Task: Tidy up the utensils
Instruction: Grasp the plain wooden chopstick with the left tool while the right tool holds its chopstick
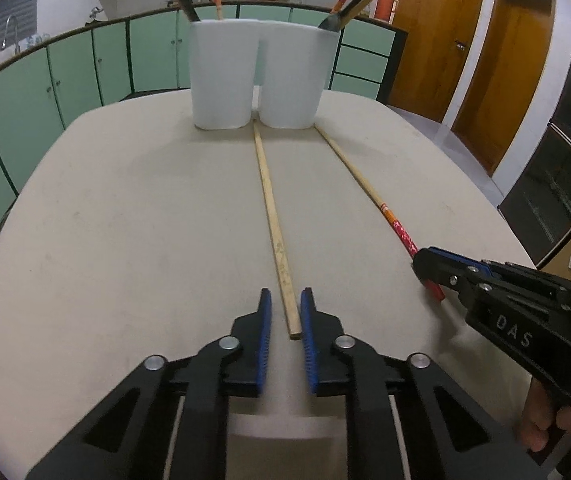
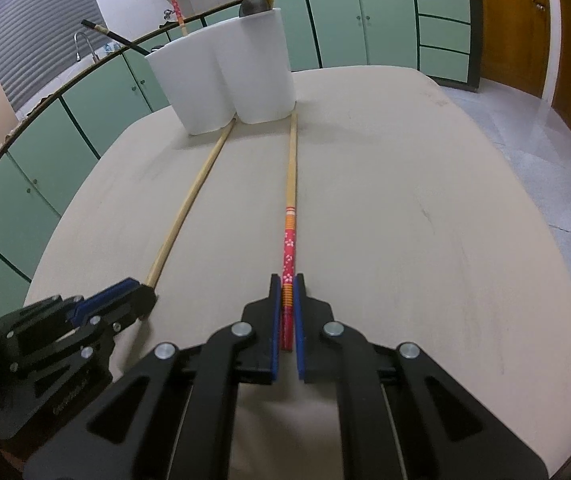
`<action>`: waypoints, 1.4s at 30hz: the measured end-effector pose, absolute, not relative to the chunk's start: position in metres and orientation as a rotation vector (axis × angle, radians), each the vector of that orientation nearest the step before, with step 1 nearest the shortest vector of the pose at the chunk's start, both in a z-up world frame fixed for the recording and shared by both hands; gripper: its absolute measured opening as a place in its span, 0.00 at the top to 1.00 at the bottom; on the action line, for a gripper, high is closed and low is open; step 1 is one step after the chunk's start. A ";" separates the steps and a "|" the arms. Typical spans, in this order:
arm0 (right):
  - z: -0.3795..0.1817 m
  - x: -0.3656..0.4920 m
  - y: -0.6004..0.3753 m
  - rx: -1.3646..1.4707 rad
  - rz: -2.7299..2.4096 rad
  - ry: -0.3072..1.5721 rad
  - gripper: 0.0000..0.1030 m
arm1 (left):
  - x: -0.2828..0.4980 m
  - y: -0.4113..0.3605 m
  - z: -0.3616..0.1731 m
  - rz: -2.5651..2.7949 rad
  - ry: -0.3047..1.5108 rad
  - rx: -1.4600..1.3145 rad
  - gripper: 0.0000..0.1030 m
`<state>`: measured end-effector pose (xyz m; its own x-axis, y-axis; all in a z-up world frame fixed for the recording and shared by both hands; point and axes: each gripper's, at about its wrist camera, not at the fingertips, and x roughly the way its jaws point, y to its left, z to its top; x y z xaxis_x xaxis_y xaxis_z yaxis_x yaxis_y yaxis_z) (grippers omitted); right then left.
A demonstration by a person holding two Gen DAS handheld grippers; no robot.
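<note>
A plain wooden chopstick (image 1: 271, 220) lies on the beige table, its far tip at the white two-cup holder (image 1: 257, 76). My left gripper (image 1: 285, 300) is open, its blue pads on either side of the chopstick's near end without touching. A red-and-orange patterned chopstick (image 2: 290, 240) lies beside it, tip at the holder (image 2: 225, 72). My right gripper (image 2: 287, 286) is shut on its red near end, low on the table. The right gripper also shows in the left wrist view (image 1: 429, 268), and the left gripper in the right wrist view (image 2: 133, 296). The holder holds several utensils upright.
The table (image 1: 125, 220) ends close behind the holder and on the right (image 2: 485, 240). Green cabinets (image 1: 65, 72) run behind it; wooden doors (image 1: 437, 28) stand at the right. A dark cabinet (image 1: 557, 168) is at the far right.
</note>
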<state>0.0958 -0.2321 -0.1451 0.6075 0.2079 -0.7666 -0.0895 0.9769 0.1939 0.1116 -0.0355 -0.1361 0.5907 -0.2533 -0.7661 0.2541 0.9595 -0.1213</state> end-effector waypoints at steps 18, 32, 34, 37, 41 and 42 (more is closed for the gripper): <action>-0.131 0.049 -0.243 0.159 0.193 0.804 0.77 | 0.090 -0.016 -0.132 -0.235 0.854 -0.060 0.64; -0.136 0.046 -0.240 0.145 0.192 0.782 0.71 | 0.085 -0.024 -0.131 -0.189 0.819 -0.039 0.63; -0.138 0.045 -0.238 0.135 0.197 0.789 0.71 | 0.083 -0.024 -0.131 -0.177 0.819 -0.036 0.63; -0.141 0.043 -0.233 0.121 0.211 0.798 0.71 | 0.081 -0.022 -0.131 -0.159 0.817 -0.041 0.63; -0.142 0.044 -0.228 0.096 0.208 0.797 0.71 | 0.078 -0.020 -0.130 -0.142 0.806 -0.037 0.63; -0.142 0.044 -0.229 0.095 0.208 0.798 0.71 | 0.078 -0.019 -0.130 -0.141 0.806 -0.036 0.63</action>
